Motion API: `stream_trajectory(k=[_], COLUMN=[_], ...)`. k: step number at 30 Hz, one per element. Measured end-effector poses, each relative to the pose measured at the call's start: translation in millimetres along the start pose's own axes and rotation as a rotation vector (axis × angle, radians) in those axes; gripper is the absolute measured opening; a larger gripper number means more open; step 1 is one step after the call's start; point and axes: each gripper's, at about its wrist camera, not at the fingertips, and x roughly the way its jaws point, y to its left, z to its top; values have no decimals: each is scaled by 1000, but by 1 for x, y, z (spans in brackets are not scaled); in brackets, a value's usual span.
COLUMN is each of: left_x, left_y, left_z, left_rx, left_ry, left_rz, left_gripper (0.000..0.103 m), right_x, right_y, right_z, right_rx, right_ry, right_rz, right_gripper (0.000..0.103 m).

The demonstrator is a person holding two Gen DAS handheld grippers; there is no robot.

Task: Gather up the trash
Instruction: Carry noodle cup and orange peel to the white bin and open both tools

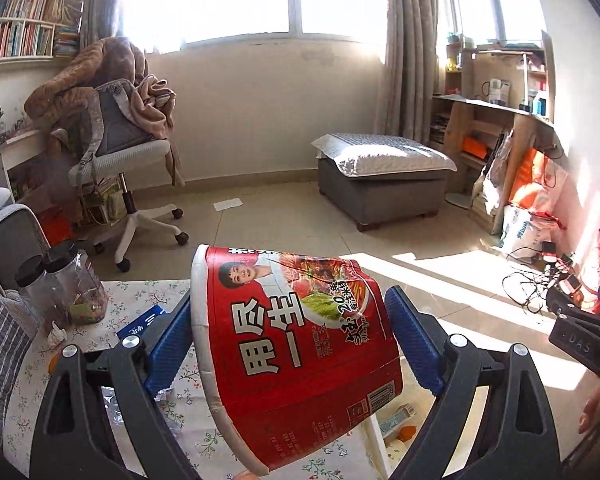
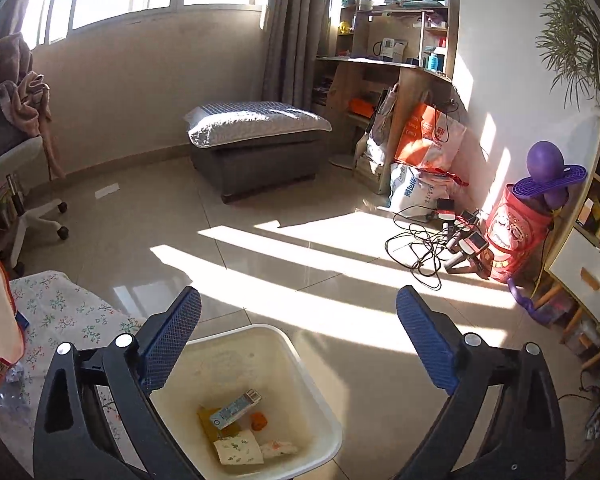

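**Noodle bucket gripped on the left, right jaws wide over the bin**

The left gripper [image 1: 292,344] is clamped on a red instant-noodle bucket [image 1: 300,344], its blue pads pressing the bucket's two sides. The bucket lies tilted on its side between the fingers, white rim toward the left, printed wall facing the camera. It hangs over the near edge of a table with a floral tablecloth [image 1: 140,292], where two dark-lidded clear jars [image 1: 76,292] stand at the left. In the right wrist view the same bucket shows at the far left edge, above the tablecloth.

The right gripper [image 2: 300,336] stands spread wide with nothing between its fingers. It hovers above a cream plastic waste bin [image 2: 320,412] on the tiled floor, just to the right of the table. Inside the bin lie a small printed carton [image 2: 236,406], an orange scrap [image 2: 259,420], a floral paper piece [image 2: 238,446] and other wrappers.

Farther off, a grey ottoman [image 2: 256,160] with a quilted cushion sits under the window, a white sheet of paper [image 2: 107,191] lies on the floor to its left, and tangled cables [image 2: 424,248] lie in the sunlight on the right.
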Motion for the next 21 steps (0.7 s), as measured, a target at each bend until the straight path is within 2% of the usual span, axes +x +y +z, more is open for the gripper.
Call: stream_trajectory(k=[4,10,14,21], left_x=[12,31,47,60], left_y=[-32,-73,-91,-89], left_z=[-2,-9,-15,-21], left_rx=[-33,-6,4,-44], left_ry=[53,121,217,343], left_rz=[-98,-188,-281,-405], left_gripper=[88,88,89,93], right_x=[4,13,18,14], right_y=[-21,-51,-59,-57], right_z=[1,1,1,1], right_rx=[52,144,172,172], right_ry=[-1,19,31,15], right_rz=[-48,-80,-86,-97], right_gripper=[96,96,96,96])
